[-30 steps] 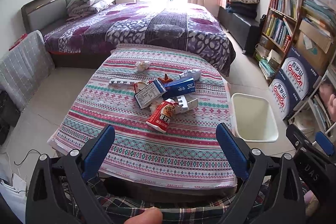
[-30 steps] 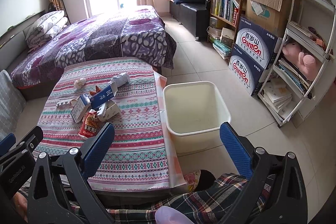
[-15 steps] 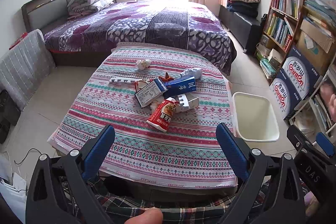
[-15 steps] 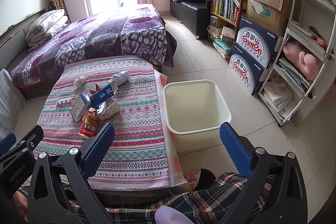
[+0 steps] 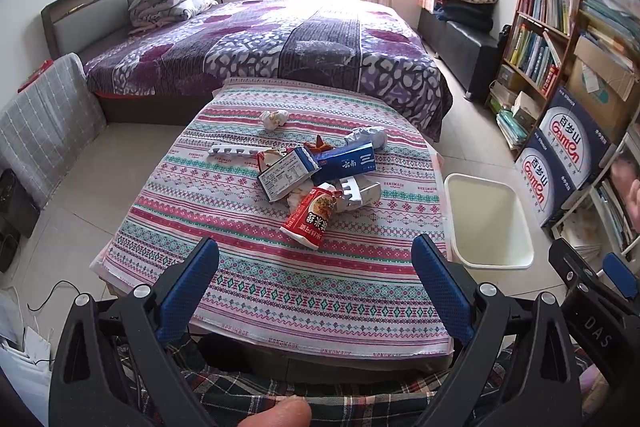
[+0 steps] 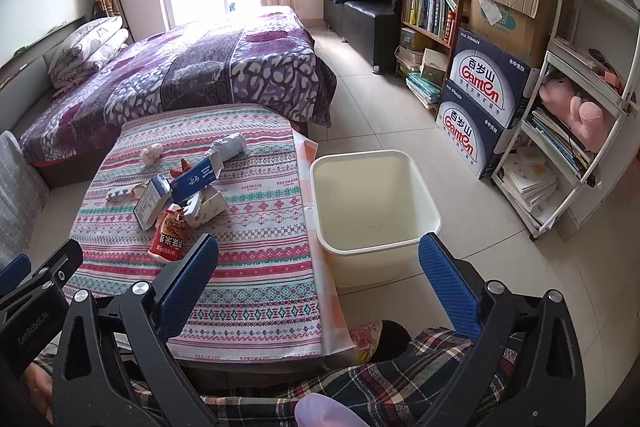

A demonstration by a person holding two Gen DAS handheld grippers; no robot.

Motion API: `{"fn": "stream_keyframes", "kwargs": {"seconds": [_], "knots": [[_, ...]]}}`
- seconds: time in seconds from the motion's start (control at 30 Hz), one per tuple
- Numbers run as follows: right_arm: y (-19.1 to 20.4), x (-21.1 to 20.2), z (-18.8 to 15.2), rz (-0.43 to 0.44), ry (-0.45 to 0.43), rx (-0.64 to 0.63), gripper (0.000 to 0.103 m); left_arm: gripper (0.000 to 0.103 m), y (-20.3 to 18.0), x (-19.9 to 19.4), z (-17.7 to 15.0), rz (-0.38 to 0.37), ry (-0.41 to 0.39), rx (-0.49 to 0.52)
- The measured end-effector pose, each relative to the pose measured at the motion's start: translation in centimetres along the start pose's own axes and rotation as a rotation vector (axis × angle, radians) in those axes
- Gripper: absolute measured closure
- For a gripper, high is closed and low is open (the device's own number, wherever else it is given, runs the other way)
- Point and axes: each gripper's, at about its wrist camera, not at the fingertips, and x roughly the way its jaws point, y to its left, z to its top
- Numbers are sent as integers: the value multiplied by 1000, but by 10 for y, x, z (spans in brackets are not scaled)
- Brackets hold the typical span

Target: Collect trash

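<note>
Hovering over the near edge of the table (image 5: 248, 291), the left gripper (image 5: 316, 255) has its blue-padded fingers (image 5: 188, 291) spread wide with nothing between them. The right gripper (image 6: 316, 255) is likewise wide apart and holds nothing; it hangs above the gap between the table and the white bin (image 6: 376, 203). Only the outer parts of each tool show; the handles and the hands behind them are cut off by the lower frame edge, apart from a fingertip at the bottom of each view.

The trash sits in a loose heap near the middle of the patterned tablecloth, well apart from both grippers. A red snack packet (image 5: 310, 217) lies nearest, tilted, its top tucked under a crushed white carton (image 5: 358, 193). Behind these a small box with a printed label (image 5: 286, 175) leans against a long blue box (image 5: 346, 163), which rests on top of the pile. Something orange (image 5: 320, 143) pokes out behind the blue box, mostly hidden, so its kind cannot be told. A grey-white crumpled wrapper (image 5: 368, 137) touches the blue box's far end. A white strip with holes (image 5: 232, 149) lies flat to the left, and a crumpled paper ball (image 5: 274, 118) sits alone farther back.

The bin stands on the floor just beside the table's right edge; the right gripper's view shows nothing inside it. In the left view its near wall is hidden behind the gripper finger.
</note>
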Motion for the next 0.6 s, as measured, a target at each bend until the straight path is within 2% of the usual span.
{"fn": "stream_keyframes", "kwargs": {"seconds": [0.6], "knots": [[1, 3, -4, -1, 5, -2, 7, 9, 2, 3, -1, 1, 5, 0]]}}
